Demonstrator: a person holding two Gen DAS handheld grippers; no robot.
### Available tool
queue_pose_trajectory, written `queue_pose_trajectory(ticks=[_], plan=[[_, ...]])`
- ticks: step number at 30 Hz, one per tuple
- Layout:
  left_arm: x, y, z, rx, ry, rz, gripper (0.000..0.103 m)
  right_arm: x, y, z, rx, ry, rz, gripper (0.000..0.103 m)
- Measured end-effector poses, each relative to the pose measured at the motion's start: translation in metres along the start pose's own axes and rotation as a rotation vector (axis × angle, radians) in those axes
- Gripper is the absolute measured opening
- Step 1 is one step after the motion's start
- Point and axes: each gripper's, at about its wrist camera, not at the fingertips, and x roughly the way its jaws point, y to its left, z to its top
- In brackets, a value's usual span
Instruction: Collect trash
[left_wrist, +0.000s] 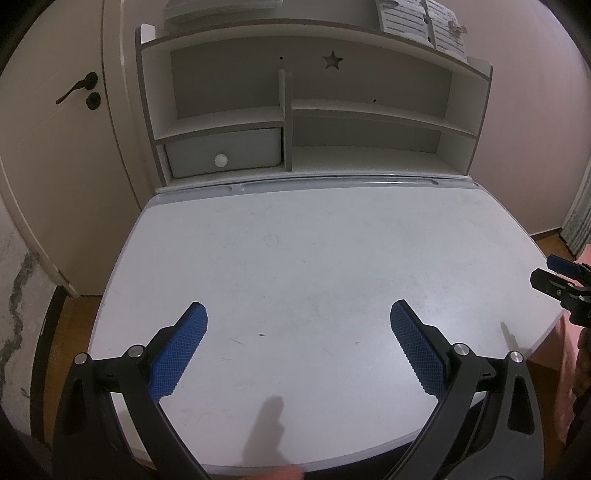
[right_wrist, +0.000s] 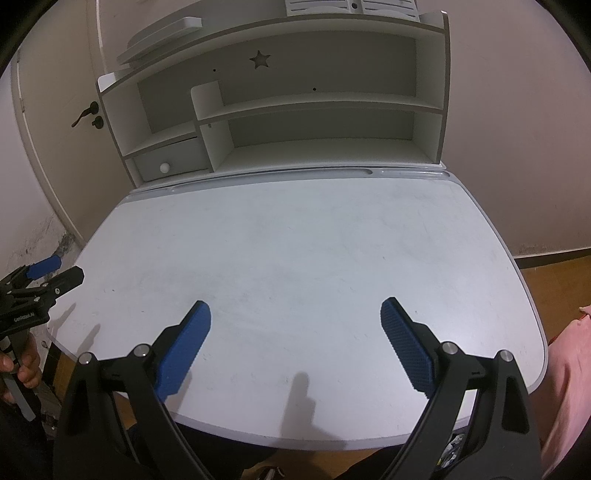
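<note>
No trash shows on the white desk top (left_wrist: 314, 258) in either view. My left gripper (left_wrist: 298, 314) is open and empty, its blue pads (left_wrist: 184, 350) spread wide above the desk's near edge. My right gripper (right_wrist: 295, 314) is also open and empty above the near edge of the desk (right_wrist: 295, 240). The right gripper shows at the right edge of the left wrist view (left_wrist: 561, 284), and the left gripper at the left edge of the right wrist view (right_wrist: 40, 284), held in a hand.
A white hutch with shelves (left_wrist: 314, 110) and a small drawer (left_wrist: 225, 153) stands at the back of the desk. A door (left_wrist: 66, 147) is at the left. Pink fabric (right_wrist: 569, 369) lies at the right. Wooden floor (right_wrist: 554, 280) surrounds the desk.
</note>
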Motion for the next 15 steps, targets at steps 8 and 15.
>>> queue_pose_trajectory(ticks=[8, 15], plan=[[0.0001, -0.0003, -0.0007, 0.000, -0.009, -0.005, 0.096, 0.0014, -0.0026, -0.0007, 0.012, 0.002, -0.007, 0.090], [0.0026, 0.0020, 0.0002, -0.012, 0.002, -0.005, 0.096, 0.0036, -0.0008, 0.0007, 0.016, 0.005, -0.008, 0.090]])
